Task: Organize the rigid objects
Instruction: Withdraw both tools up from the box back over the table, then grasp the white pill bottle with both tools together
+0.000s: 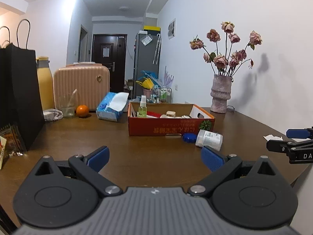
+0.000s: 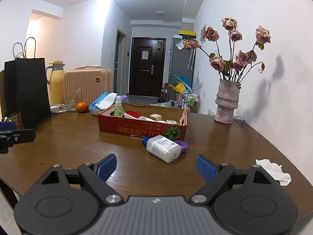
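An open red cardboard box (image 1: 170, 130) (image 2: 137, 128) sits mid-table holding a green spray bottle (image 1: 142, 107) (image 2: 118, 107), a red-and-white item (image 2: 134, 115) and several small things. In front of the box a white plastic bottle (image 1: 209, 139) (image 2: 164, 148) lies on its side, touching a blue lid (image 1: 189, 137) (image 2: 145, 141) and a purple lid (image 2: 182, 145). My left gripper (image 1: 155, 159) hovers open and empty over bare wood, short of the bottle. My right gripper (image 2: 156, 168) is open and empty just before the white bottle; it also shows at the right edge (image 1: 293, 143) of the left wrist view.
Black paper bag (image 1: 18, 96), yellow thermos (image 1: 45, 82), pink case (image 1: 81, 85), glass (image 1: 67, 105), orange (image 1: 82, 111) and tissue pack (image 1: 112, 105) line the far left. A vase of dried roses (image 1: 221, 96) (image 2: 227, 103) stands by the right wall. Crumpled tissue (image 2: 273, 171) lies near the right edge.
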The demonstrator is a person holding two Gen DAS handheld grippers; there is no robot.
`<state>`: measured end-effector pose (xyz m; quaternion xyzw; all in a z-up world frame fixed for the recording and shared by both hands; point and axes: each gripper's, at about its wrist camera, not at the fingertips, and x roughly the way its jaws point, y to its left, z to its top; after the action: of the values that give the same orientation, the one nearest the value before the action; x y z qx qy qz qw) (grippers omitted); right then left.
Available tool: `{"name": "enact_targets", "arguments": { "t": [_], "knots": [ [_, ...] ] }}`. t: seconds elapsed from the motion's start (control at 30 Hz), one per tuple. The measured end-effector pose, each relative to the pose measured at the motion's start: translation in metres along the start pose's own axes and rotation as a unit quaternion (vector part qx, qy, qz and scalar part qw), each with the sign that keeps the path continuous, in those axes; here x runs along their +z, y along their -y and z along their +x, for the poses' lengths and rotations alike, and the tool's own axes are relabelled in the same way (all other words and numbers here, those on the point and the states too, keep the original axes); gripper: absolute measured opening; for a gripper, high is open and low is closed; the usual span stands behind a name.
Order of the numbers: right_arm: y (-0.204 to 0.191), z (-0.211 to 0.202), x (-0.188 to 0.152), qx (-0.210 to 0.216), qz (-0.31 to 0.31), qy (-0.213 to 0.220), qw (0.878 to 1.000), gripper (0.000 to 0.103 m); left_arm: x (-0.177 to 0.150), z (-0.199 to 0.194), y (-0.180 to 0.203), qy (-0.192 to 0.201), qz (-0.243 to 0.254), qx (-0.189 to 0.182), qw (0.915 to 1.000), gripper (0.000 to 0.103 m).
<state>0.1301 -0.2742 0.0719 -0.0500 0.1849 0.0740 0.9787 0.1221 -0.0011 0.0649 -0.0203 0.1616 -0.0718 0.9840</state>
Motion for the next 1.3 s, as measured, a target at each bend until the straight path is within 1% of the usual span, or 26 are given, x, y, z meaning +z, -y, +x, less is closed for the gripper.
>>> {"name": "enact_targets", "arguments": {
  "t": [0.37, 0.5, 0.73, 0.8, 0.9, 0.93, 0.97, 1.0, 1.03, 1.1, 1.17, 1.23, 1.27, 1.3],
  "knots": [
    [0.011, 0.04, -0.02, 0.0, 0.021, -0.04, 0.999, 0.088, -0.017, 0.048, 0.011, -0.055, -0.001, -0.016, 0.9984, 0.102],
    [0.019, 0.063, -0.024, -0.003, 0.03, -0.06, 0.998, 0.087, -0.018, 0.077, 0.015, -0.081, -0.003, -0.017, 0.9965, 0.102],
    [0.036, 0.106, -0.021, 0.002, 0.051, -0.081, 0.995, 0.087, -0.015, 0.127, 0.02, -0.11, -0.007, -0.017, 0.9938, 0.102],
    [0.04, 0.117, -0.019, 0.008, 0.062, -0.08, 0.995, 0.085, -0.011, 0.143, 0.02, -0.117, -0.015, -0.026, 0.9927, 0.102],
    [0.054, 0.137, -0.012, 0.025, 0.1, -0.078, 0.992, 0.081, 0.0, 0.17, 0.023, -0.124, -0.03, -0.048, 0.9907, 0.101],
    [0.059, 0.146, -0.01, 0.033, 0.117, -0.078, 0.99, 0.081, 0.005, 0.18, 0.026, -0.125, -0.032, -0.057, 0.99, 0.096],
    [0.063, 0.155, -0.008, 0.04, 0.131, -0.08, 0.987, 0.078, 0.009, 0.191, 0.029, -0.125, -0.034, -0.066, 0.9894, 0.092],
    [0.067, 0.164, -0.006, 0.045, 0.143, -0.082, 0.985, 0.072, 0.014, 0.203, 0.033, -0.129, -0.033, -0.074, 0.9884, 0.081],
    [0.07, 0.172, -0.004, 0.047, 0.152, -0.082, 0.984, 0.07, 0.018, 0.215, 0.038, -0.135, -0.032, -0.083, 0.9869, 0.072],
    [0.077, 0.188, 0.0, 0.047, 0.168, -0.082, 0.981, 0.062, 0.026, 0.238, 0.047, -0.138, -0.031, -0.111, 0.9837, 0.069],
    [0.083, 0.205, 0.003, 0.05, 0.182, -0.085, 0.978, 0.057, 0.032, 0.264, 0.055, -0.149, -0.036, -0.127, 0.98, 0.068],
    [0.088, 0.221, 0.004, 0.056, 0.196, -0.088, 0.975, 0.054, 0.035, 0.288, 0.061, -0.159, -0.045, -0.149, 0.9749, 0.063],
    [0.09, 0.227, 0.004, 0.058, 0.201, -0.091, 0.974, 0.05, 0.035, 0.299, 0.063, -0.167, -0.05, -0.159, 0.9718, 0.062],
    [0.091, 0.236, 0.003, 0.062, 0.207, -0.096, 0.972, 0.047, 0.033, 0.308, 0.066, -0.175, -0.056, -0.164, 0.9694, 0.057]
  ]
}}
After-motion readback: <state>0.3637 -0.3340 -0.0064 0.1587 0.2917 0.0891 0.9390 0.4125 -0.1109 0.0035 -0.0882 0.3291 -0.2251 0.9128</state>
